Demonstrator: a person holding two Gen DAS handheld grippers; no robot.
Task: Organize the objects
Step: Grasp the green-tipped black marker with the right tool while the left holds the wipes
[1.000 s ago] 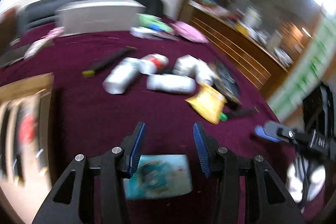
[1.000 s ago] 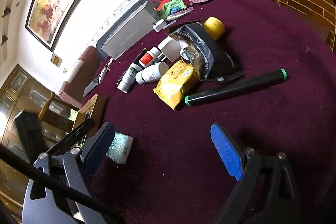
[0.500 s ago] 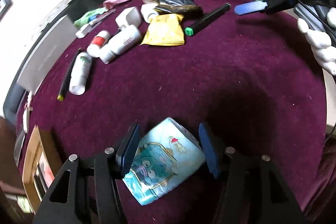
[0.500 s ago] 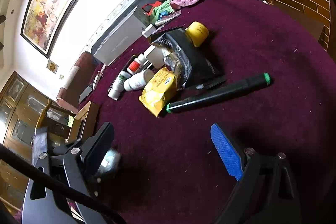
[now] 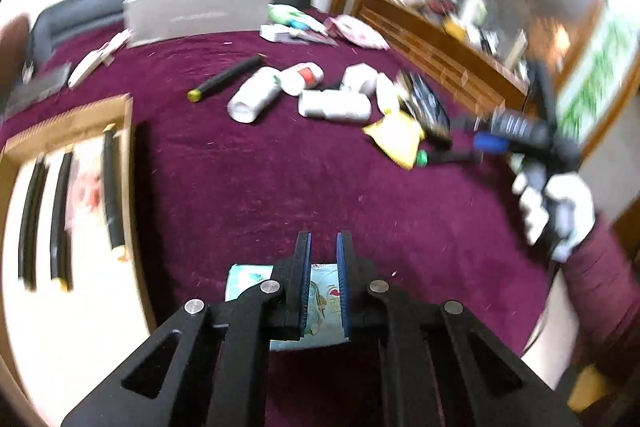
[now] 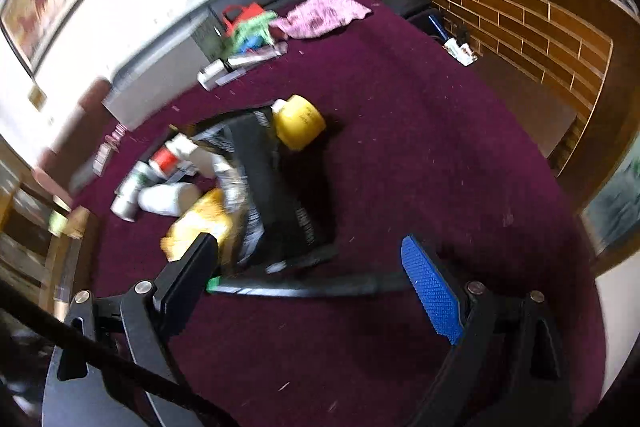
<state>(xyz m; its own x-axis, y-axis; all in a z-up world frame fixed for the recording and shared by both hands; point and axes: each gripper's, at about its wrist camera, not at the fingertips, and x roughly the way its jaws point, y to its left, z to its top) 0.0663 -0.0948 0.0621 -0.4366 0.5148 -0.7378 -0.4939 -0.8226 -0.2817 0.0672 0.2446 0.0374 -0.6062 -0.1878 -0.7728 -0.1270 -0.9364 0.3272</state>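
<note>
The pale blue packet with the cartoon print sits pinched between the blue pads of the left tongs, which have closed in tight on it, low over the maroon tabletop. Just to the left lies an open cardboard box with black tubes laid side by side in it. Further off, white bottles, a yellow pouch and a black bag lie in a loose heap. The right tongs hang wide apart and hold nothing, straddling a black marker with a green end that lies across the cloth beyond them. Behind it sit the black bag, a yellow jar and a pink cloth.
</note>
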